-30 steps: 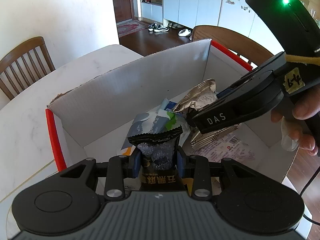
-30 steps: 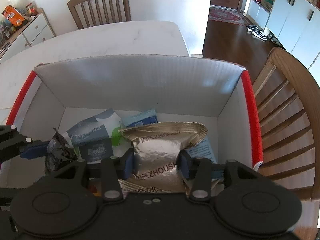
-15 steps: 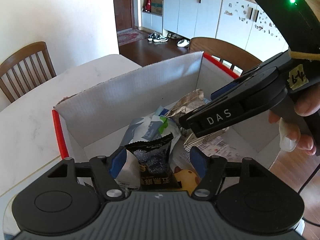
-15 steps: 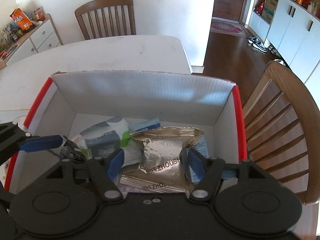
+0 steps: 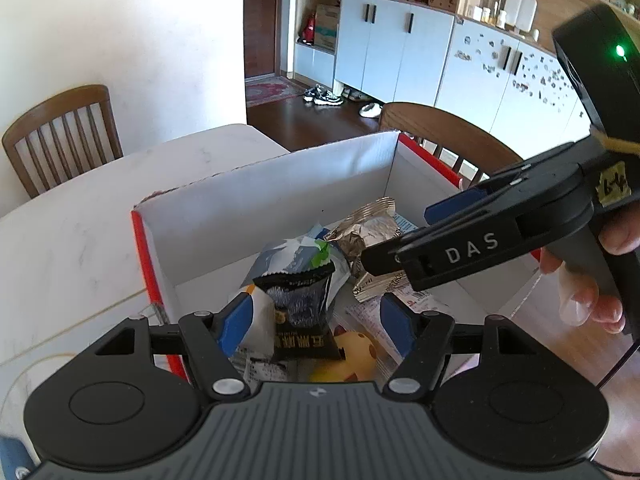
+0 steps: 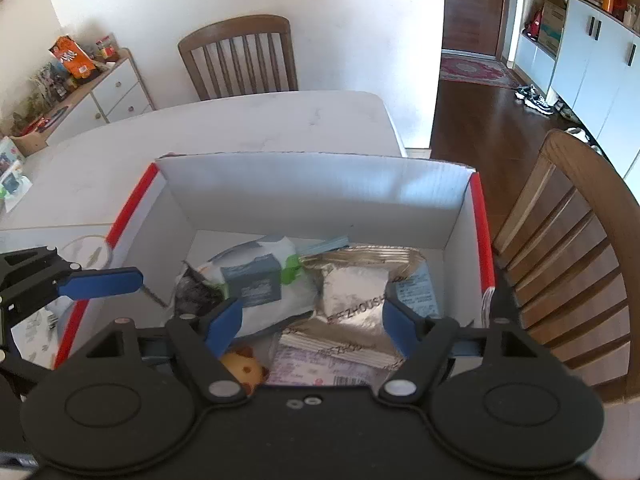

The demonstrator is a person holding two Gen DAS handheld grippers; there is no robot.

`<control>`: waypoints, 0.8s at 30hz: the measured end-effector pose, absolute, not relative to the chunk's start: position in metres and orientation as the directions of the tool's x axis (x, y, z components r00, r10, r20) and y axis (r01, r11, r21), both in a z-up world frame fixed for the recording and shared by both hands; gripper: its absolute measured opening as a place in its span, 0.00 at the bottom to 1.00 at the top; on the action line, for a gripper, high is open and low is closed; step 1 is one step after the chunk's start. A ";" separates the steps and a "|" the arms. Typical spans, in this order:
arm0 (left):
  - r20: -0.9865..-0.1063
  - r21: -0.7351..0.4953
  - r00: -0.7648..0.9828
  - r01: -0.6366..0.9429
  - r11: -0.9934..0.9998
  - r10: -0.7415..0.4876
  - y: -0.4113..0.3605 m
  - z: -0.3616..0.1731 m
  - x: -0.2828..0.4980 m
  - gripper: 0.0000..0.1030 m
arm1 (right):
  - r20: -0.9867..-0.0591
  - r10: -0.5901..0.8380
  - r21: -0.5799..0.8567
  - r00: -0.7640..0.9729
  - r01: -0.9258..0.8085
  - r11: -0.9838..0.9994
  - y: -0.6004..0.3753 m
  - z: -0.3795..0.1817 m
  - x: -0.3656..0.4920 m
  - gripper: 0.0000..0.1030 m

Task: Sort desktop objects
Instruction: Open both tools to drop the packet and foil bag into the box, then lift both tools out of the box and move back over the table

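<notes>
A white cardboard box point(image 6: 312, 192) with red edges stands on the table and holds the sorted things. My left gripper point(image 5: 316, 320) hovers open over its near left part. A black snack packet point(image 5: 300, 308) lies loose below, between the blue pads without touching them. My right gripper point(image 6: 312, 326) hangs above a silver foil packet point(image 6: 352, 300), its jaws opening and clear of the foil. A grey-blue wipes pack point(image 6: 256, 284) with a green tab and a yellow toy point(image 6: 244, 368) also lie inside. The left gripper's blue finger point(image 6: 100, 282) reaches over the box's left wall.
The box sits near the corner of a white marble table point(image 6: 240, 128). One wooden chair point(image 6: 568, 248) stands close to the box's right wall, another point(image 6: 240, 60) at the table's far side. A pale cable point(image 6: 86, 246) lies left of the box.
Both grippers let go of their packets, the left of the black one and the right of the silver one. Both opened wide and rose away from the box floor. The packets stayed in the box.
</notes>
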State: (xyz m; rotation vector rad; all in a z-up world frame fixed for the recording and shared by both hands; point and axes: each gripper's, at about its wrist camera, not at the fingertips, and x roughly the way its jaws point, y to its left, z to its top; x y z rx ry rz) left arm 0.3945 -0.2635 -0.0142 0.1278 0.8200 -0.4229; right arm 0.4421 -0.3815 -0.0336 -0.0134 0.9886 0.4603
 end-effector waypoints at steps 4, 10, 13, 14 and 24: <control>-0.720 -0.064 0.616 0.400 0.914 -0.319 -0.259 -0.011 0.385 0.70 | -0.778 0.399 0.213 0.485 -0.393 0.895 -0.386 -0.030 0.431 0.83; -0.696 -0.067 0.643 0.385 0.921 -0.320 -0.252 -0.002 0.369 0.80 | -0.742 0.432 0.243 0.513 -0.395 0.886 -0.396 -0.022 0.418 0.91; -0.684 -0.068 0.658 0.372 0.926 -0.315 -0.251 0.002 0.362 0.83 | -0.733 0.436 0.247 0.522 -0.393 0.886 -0.396 -0.019 0.413 0.92; -0.680 -0.070 0.662 0.369 0.927 -0.315 -0.250 0.003 0.359 0.85 | -0.731 0.437 0.246 0.525 -0.394 0.885 -0.397 -0.018 0.410 0.92; -0.621 -0.047 0.715 0.375 0.926 -0.321 -0.245 0.021 0.329 0.97 | -0.703 0.444 0.255 0.555 -0.386 0.887 -0.392 -0.007 0.387 0.96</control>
